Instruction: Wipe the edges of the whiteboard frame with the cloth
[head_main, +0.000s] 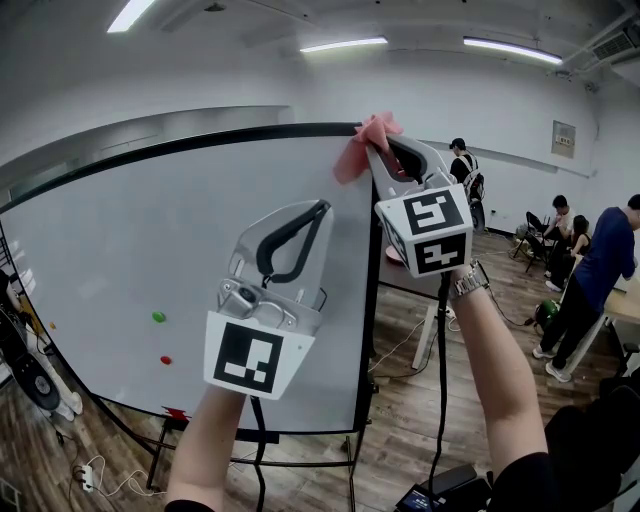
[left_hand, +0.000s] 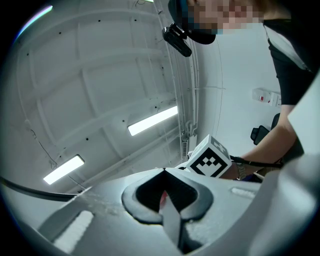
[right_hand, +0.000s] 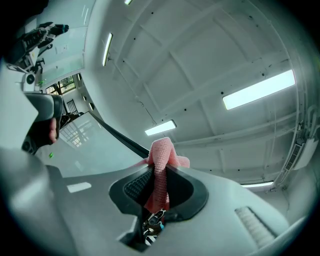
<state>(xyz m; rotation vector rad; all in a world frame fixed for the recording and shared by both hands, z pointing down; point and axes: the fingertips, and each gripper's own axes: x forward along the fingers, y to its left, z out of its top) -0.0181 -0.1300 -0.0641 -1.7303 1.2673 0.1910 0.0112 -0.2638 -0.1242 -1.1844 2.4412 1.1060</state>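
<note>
A large whiteboard (head_main: 150, 250) on a stand fills the left of the head view, edged by a black frame (head_main: 368, 330). My right gripper (head_main: 378, 148) is raised to the board's top right corner, shut on a pink cloth (head_main: 362, 143) that rests against the frame there. In the right gripper view the pink cloth (right_hand: 161, 172) sticks up between the closed jaws, with the frame's top edge (right_hand: 120, 137) just behind it. My left gripper (head_main: 318, 208) is held up in front of the board's right part, shut and holding nothing. In the left gripper view its tips (left_hand: 165, 171) point at the ceiling.
Small green (head_main: 158, 317) and red (head_main: 165, 359) magnets stick to the board's lower left. Several people (head_main: 590, 270) sit and stand at the right by chairs. A cable (head_main: 400, 345) trails on the wooden floor behind the board; a power strip (head_main: 88, 478) lies at lower left.
</note>
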